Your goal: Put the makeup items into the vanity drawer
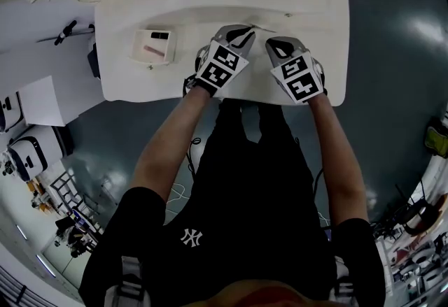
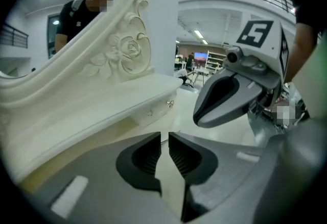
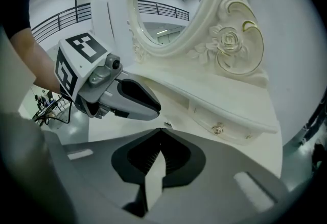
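A small drawer (image 1: 138, 54) stands pulled out over the left of the white vanity top (image 1: 322, 12). A pink item (image 1: 154, 50) and a black item (image 1: 159, 35) lie inside it. My left gripper (image 1: 238, 38) (image 2: 164, 136) and right gripper (image 1: 278, 47) (image 3: 162, 130) hover side by side over the middle of the vanity top, to the right of the drawer. Both are shut with nothing between the jaws, and the left shows only a thin slit. No loose makeup item shows on the top. A closed drawer with a knob (image 3: 218, 128) sits under the rear shelf.
An ornate oval mirror (image 3: 168, 3) rises behind the shelf (image 2: 102, 100), and a person's reflection shows in it. The vanity's front edge (image 1: 168, 97) is close to my body. White cases (image 1: 31, 148) and gear stand on the grey floor (image 1: 392, 54) to the left.
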Demonstrator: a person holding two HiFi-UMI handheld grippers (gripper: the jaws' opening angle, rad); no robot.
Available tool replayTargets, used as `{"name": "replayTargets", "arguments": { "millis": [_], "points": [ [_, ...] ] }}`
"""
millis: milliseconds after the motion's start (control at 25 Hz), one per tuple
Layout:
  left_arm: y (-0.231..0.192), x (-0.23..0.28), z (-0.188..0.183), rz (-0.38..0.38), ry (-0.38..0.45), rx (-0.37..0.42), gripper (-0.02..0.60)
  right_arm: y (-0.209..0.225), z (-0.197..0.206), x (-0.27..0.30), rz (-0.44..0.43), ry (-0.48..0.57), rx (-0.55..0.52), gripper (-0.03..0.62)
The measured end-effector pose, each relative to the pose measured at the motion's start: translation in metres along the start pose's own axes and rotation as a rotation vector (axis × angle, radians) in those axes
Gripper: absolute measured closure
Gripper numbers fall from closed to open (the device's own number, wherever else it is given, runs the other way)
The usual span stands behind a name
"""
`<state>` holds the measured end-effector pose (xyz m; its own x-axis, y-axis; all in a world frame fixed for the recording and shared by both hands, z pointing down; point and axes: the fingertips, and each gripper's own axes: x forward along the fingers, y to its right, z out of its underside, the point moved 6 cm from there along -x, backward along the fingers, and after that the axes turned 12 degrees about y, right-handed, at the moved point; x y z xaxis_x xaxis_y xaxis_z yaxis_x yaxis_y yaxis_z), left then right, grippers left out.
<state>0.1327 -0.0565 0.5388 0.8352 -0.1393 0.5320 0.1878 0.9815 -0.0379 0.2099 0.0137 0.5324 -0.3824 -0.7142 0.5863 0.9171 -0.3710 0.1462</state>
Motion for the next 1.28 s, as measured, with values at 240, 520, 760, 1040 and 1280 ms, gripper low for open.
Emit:
{"name": "replayTargets", "arguments": {
  "millis": [240,520,760,1040,1280],
  "points": [
    [-0.007,0.026,0.010,0.056,-0.122,0.167,0.495,0.016,0.006,0.002,-0.017,0.006,0.043,0.571],
    [-0.012,0.045,0.021,0.168,-0.204,0.294,0.482,0.028,0.009,0.009,-0.013,0.000,0.066,0.571],
    [-0.009,0.056,0.024,0.246,-0.243,0.338,0.483,0.032,0.008,0.009,-0.007,-0.007,0.072,0.571],
    [-0.009,0.057,0.027,0.301,-0.242,0.284,0.525,0.032,0.010,0.008,0.006,-0.013,0.083,0.571],
    [-0.008,0.055,0.027,0.281,-0.228,0.247,0.534,0.029,0.008,0.004,0.021,-0.005,0.091,0.571]
  ]
}}
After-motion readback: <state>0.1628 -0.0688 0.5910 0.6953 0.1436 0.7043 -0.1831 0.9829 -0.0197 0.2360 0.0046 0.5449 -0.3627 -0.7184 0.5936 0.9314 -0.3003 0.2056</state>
